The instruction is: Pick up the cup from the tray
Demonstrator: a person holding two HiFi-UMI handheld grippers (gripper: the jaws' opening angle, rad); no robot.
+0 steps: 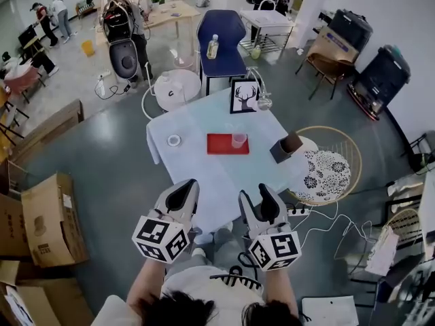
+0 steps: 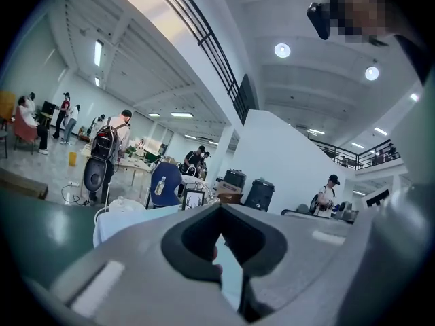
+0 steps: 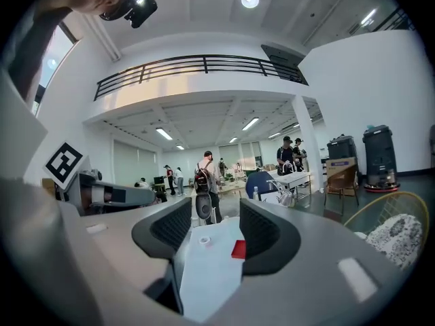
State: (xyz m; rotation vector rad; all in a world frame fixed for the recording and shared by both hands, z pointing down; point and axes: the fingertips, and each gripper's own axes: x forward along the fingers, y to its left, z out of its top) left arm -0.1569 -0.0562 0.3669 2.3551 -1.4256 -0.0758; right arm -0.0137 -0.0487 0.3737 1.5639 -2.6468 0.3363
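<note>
A clear cup [image 1: 238,140] stands upright on the right end of a red tray [image 1: 228,143], in the middle of the light-clothed table [image 1: 204,175]. Both grippers hover over the table's near edge, well short of the tray. My left gripper [image 1: 185,187] has its jaws together with nothing in them, and its tips meet in the left gripper view [image 2: 219,208]. To its right, my right gripper [image 1: 260,194] stands open and empty. Through its gap [image 3: 215,212] I see the table and the red tray [image 3: 238,249]. The cup does not show in that view.
A white tape roll [image 1: 174,140] lies left of the tray. A deer picture frame [image 1: 244,96] stands at the table's far edge, a brown box [image 1: 287,147] at its right edge. A wicker seat with patterned cushion [image 1: 326,168] is right of the table, cardboard boxes [image 1: 41,216] lie left.
</note>
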